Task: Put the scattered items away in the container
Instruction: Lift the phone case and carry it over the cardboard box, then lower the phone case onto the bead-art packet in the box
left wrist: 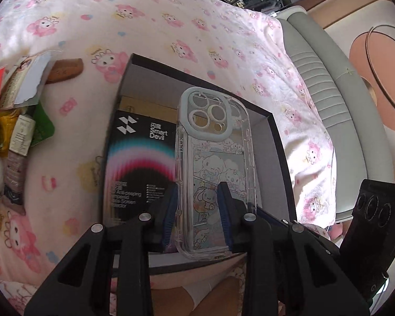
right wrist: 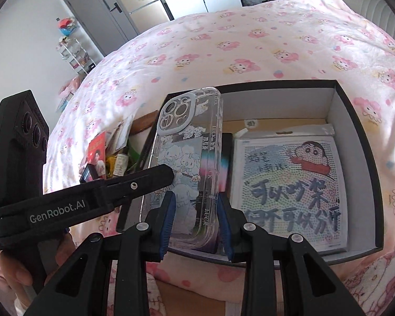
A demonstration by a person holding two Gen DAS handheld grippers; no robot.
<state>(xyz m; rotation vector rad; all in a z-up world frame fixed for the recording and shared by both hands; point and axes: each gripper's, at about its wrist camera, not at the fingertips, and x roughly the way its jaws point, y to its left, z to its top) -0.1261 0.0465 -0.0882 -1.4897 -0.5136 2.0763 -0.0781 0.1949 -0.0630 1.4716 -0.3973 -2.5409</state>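
Note:
A clear phone case (left wrist: pixel 216 144) printed with cartoon dogs hangs upright over an open black box (left wrist: pixel 281 158). My left gripper (left wrist: pixel 198 184) is shut on the case's lower left side wall between its blue pads. In the right wrist view my right gripper (right wrist: pixel 196 193) is shut on the lower right side wall of the same phone case (right wrist: pixel 187 142). There a finger of the left gripper (right wrist: pixel 144 181) reaches in from the left to the case. The box (right wrist: pixel 276 83) holds a black Smart Devil package (left wrist: pixel 142 158) and a cartoon bead-art pack (right wrist: pixel 289 189).
The box rests on a bed with a pink cartoon-print cover (left wrist: pixel 171 26). Left of it lie a wooden comb (left wrist: pixel 63 72), a torn paper packet (left wrist: pixel 29 79) and several sachets (left wrist: pixel 21 137). A grey padded bed frame (left wrist: pixel 329 92) runs along the right. A hand (right wrist: pixel 15 268) holds the left gripper's handle.

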